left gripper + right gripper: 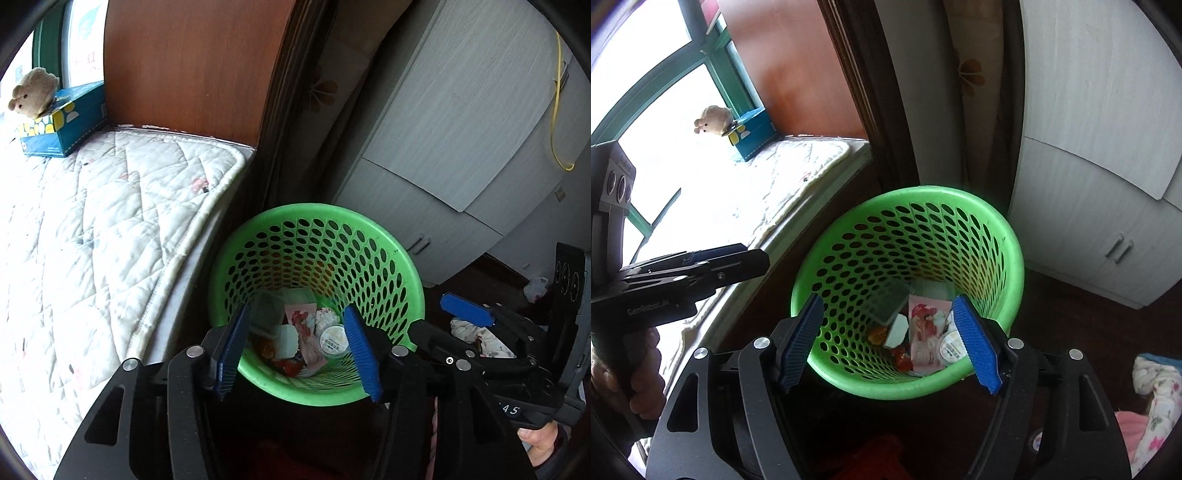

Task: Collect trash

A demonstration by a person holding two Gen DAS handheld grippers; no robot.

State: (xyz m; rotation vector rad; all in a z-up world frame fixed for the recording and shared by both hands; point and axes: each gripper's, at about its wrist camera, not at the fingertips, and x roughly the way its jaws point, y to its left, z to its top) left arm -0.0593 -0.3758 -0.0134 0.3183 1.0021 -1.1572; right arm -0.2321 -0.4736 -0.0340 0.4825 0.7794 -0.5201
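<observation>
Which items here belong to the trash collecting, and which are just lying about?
Job: green basket; the trash in it: pink wrapper, round lid, clear plastic tray; left gripper and right gripper, both open.

Bystanders: plush toy, tissue box, quilted mattress, grey cabinet.

At frame centre we see a bright green basket dotted with oval holes, blue ribbed pads on our black grippers, a white quilted mattress at left, and a teal box with yellow spots at upper left.
</observation>
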